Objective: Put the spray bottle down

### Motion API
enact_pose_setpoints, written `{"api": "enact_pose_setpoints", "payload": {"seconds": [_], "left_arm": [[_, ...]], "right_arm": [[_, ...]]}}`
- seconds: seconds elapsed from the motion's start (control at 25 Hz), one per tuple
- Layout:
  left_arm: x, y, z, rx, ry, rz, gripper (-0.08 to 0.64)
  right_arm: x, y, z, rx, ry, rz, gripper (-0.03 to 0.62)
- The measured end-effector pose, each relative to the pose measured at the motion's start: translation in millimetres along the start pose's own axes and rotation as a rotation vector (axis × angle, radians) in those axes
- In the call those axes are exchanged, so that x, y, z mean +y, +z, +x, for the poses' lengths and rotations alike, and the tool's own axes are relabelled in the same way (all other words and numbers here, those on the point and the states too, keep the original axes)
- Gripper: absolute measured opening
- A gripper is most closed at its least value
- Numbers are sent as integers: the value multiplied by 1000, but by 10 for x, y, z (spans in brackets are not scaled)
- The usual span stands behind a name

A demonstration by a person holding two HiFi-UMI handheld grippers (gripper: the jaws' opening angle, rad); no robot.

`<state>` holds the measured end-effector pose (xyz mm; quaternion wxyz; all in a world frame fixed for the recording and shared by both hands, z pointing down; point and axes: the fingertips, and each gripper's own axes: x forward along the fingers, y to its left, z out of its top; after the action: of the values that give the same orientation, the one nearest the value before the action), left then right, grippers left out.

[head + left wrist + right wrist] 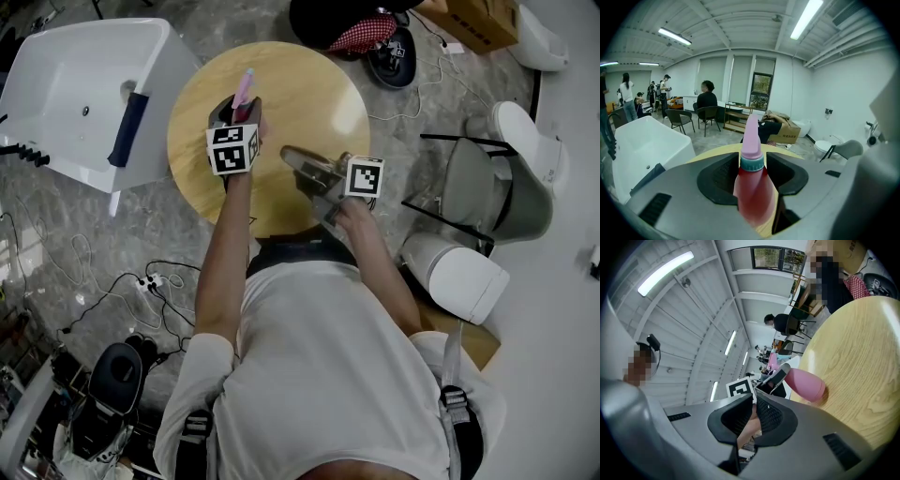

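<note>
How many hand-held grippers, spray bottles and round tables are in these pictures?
Hand-held grippers: 2 (left hand-held gripper, right hand-held gripper)
Spray bottle: 1, between the left one's jaws
Round wooden table: 1
Total: 4

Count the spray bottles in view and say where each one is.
1. The pink spray bottle stands upright, clamped in the left gripper, over the round wooden table. None shows elsewhere, though the room's far clutter could hide others.
</note>
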<state>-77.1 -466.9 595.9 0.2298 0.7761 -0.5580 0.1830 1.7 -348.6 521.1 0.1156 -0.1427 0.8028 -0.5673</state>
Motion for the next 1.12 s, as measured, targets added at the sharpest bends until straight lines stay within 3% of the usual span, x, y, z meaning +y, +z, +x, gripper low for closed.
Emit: {"api": "enact_pose_setpoints", "payload": {"seconds": [0.52, 1.12], "left_arm": [[75, 207, 328, -68, 36, 20, 184], [109, 67, 364, -57, 62, 9, 184]], "right_arm": [[-87, 123, -8, -7, -5, 15, 20], [-71, 121, 9, 0, -1, 13, 20]]}}
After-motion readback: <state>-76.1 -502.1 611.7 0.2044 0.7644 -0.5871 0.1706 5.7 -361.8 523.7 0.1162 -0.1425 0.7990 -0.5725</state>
